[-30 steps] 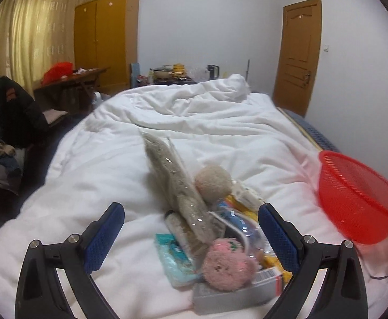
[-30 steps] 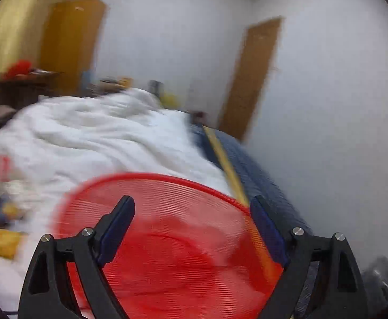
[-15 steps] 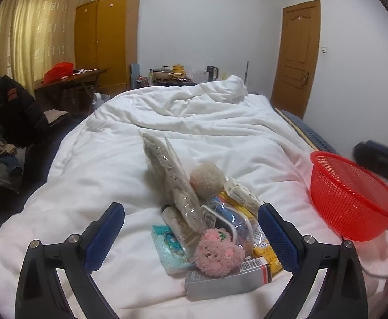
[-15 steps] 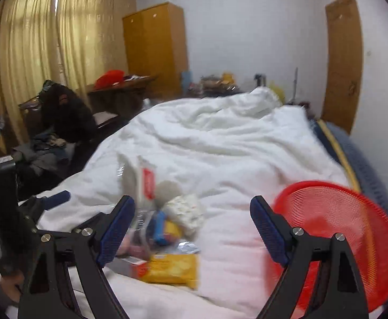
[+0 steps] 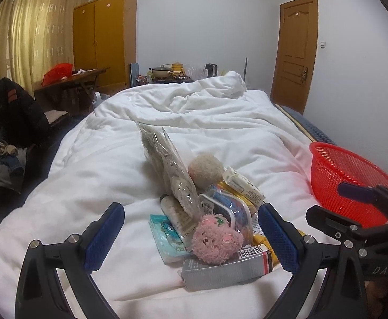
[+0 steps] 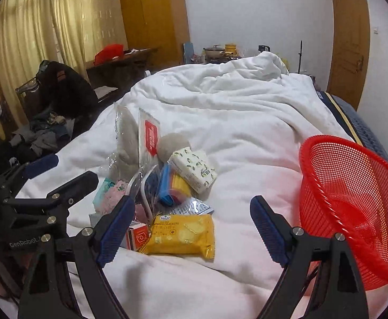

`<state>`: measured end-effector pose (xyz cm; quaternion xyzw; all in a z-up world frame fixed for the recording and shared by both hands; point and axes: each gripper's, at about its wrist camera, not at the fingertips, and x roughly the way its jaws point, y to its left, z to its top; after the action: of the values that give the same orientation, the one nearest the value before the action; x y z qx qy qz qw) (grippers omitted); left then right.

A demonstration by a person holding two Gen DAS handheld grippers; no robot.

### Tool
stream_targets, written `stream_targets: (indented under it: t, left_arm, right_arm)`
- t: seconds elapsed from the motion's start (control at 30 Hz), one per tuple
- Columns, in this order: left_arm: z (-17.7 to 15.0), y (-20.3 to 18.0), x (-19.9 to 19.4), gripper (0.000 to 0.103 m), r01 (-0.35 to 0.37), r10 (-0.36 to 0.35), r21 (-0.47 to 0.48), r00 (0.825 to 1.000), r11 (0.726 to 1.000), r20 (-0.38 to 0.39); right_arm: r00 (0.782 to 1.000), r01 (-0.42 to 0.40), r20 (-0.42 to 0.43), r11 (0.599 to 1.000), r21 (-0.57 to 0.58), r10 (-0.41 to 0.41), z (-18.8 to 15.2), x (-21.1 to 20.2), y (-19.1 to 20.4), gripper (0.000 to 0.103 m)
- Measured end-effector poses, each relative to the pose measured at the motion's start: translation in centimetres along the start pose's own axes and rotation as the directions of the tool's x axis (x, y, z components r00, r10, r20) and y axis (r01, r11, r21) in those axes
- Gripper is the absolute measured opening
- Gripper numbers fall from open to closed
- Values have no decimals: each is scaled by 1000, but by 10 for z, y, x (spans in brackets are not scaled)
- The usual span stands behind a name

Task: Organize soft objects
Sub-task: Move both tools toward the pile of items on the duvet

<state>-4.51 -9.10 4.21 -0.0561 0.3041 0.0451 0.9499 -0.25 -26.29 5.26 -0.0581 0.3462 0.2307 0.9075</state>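
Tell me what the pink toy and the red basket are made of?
The pink toy looks like fuzzy plush fabric: its surface is curly and matte, with tiny stitched eyes. The red basket looks like hard, slightly shiny plastic, since its wall is a molded mesh of small holes with a smooth rim.

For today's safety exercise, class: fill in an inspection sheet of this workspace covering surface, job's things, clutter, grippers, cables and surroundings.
Surface: rumpled white duvet.
Job's things: pink plush, beige pompom in the pile; red basket empty, at the right.
Clutter: yellow cracker pack, grey box, tissue pack.
Grippers: left gripper and right gripper open, holding nothing.
Cables: nothing seen.
Surroundings: wardrobe, door, curtains.
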Motion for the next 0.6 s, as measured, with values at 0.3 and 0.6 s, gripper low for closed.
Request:
stream_targets:
  t: [0.3, 0.6]
  left_arm:
    - [-1, 0, 2, 101, 13, -12, 14, 1000, 1000, -20]
    - [6, 15, 9, 101, 113, -116, -39, 988, 993, -100]
  right_arm:
    - [1000, 8, -23, 1000, 4, -8, 1, -5, -5, 88]
    - [990, -63, -125, 998, -4, 62, -2, 4, -17, 88]
